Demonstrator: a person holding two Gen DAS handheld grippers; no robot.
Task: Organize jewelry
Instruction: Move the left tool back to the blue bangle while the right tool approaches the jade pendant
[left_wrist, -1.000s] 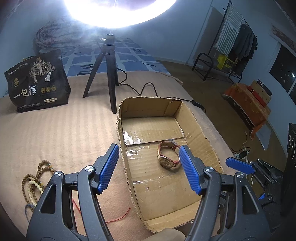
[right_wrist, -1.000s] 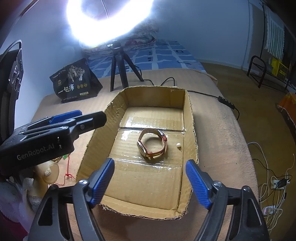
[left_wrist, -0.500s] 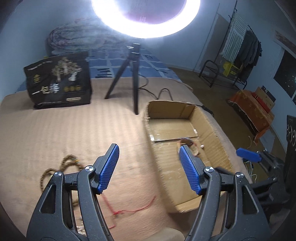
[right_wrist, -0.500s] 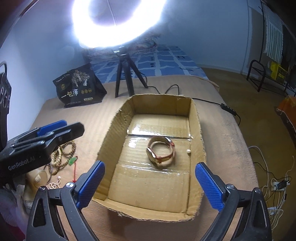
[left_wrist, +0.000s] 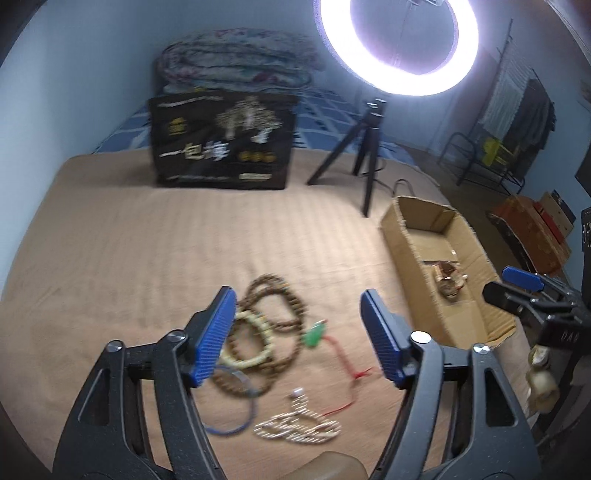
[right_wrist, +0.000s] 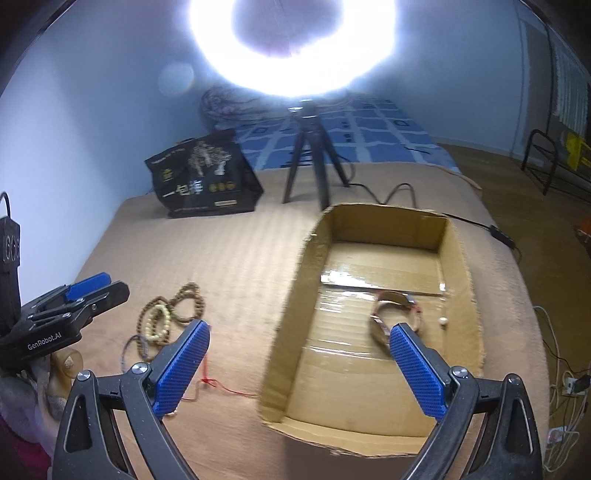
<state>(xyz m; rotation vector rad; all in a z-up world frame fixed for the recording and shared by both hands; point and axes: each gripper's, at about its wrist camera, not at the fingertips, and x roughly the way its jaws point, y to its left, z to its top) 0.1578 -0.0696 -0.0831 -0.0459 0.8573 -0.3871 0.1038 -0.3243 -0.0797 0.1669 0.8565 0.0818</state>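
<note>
Looking down, we saw the cardboard box at right holding a watch, our right gripper spread wide and empty; lower centre, the left gripper, jaws opening, hovered over tangled bead bracelets.

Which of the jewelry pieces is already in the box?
The watch with the brown strap. It lies inside the cardboard box, beside a tiny white bead. The bead necklaces and the blue bangle lie outside on the tan blanket.

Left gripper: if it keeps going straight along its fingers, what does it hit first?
Probably the tangled bead bracelets on the tan blanket; they lie between the opening, empty fingers of the left gripper. Depth is uncertain.
</note>
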